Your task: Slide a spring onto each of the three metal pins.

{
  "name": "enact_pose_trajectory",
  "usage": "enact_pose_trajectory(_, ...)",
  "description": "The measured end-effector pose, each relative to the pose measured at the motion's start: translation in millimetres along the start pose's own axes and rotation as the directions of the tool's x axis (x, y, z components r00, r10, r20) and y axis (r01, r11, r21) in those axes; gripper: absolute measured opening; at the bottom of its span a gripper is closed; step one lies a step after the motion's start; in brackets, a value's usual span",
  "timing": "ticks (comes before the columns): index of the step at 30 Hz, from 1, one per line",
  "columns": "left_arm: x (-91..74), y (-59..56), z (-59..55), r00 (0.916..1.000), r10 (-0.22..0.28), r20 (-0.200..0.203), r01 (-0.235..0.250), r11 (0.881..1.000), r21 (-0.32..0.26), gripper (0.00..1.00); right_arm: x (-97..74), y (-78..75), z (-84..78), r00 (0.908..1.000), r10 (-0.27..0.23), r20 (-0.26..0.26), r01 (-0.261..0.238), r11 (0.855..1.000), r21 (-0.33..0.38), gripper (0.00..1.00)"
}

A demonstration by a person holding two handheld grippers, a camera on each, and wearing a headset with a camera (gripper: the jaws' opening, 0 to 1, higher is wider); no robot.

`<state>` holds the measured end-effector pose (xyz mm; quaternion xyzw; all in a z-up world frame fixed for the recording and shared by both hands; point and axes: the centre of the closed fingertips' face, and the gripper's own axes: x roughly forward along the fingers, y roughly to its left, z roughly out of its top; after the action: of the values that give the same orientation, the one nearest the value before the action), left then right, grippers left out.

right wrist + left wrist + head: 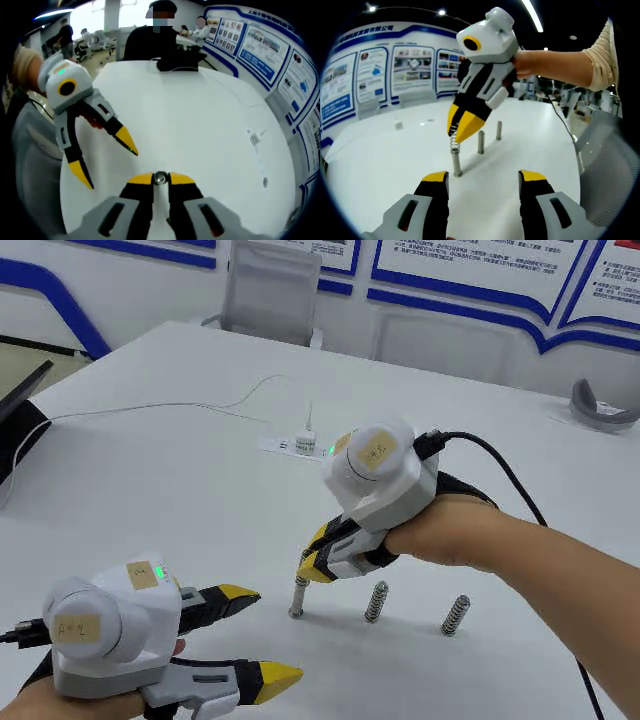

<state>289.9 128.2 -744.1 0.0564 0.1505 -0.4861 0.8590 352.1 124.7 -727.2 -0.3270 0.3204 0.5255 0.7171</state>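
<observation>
Three upright metal pins stand in a row on the white table (180, 490). The nearest pin (298, 598) is bare on its lower part. My right gripper (315, 565) is shut on a spring (454, 144) whose lower end sits over the top of that pin (456, 165). End-on, the spring (160, 177) shows between the shut tips of the right gripper (160, 180). Springs cover the middle pin (376, 601) and the far pin (455, 615). My left gripper (262, 635) is open near the table's front, short of the pins, with nothing between its fingers.
A small white device (306, 440) with a thin cable lies further back on the table. A grey chair (270, 285) stands behind the table, and a grey object (600, 405) lies at the far right. A dark item (20, 420) sits at the left edge.
</observation>
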Motion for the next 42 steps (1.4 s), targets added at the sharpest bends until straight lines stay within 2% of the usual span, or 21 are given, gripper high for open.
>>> enact_pose_trajectory(18, 0.2, 0.9, -2.8, 1.0000, 0.003, -0.007, -0.003, 1.000, -0.012, 0.57, 21.9, -0.1, -9.9, 0.9995, -0.001, -0.030, 0.001, 1.000, 0.008, 0.12)
enact_pose_trajectory(27, 2.6, 2.2, -8.0, 0.9999, 0.002, -0.013, -0.002, 1.000, -0.021, 0.57, 30.2, -1.7, -16.8, 0.9991, 0.001, -0.042, 0.000, 1.000, 0.031, 0.12)
enact_pose_trajectory(42, 7.0, 5.7, -9.9, 0.9999, -0.006, -0.013, 0.005, 0.999, -0.038, 0.56, 41.9, -5.7, -29.7, 0.9980, -0.008, -0.063, 0.013, 0.997, 0.077, 0.12)
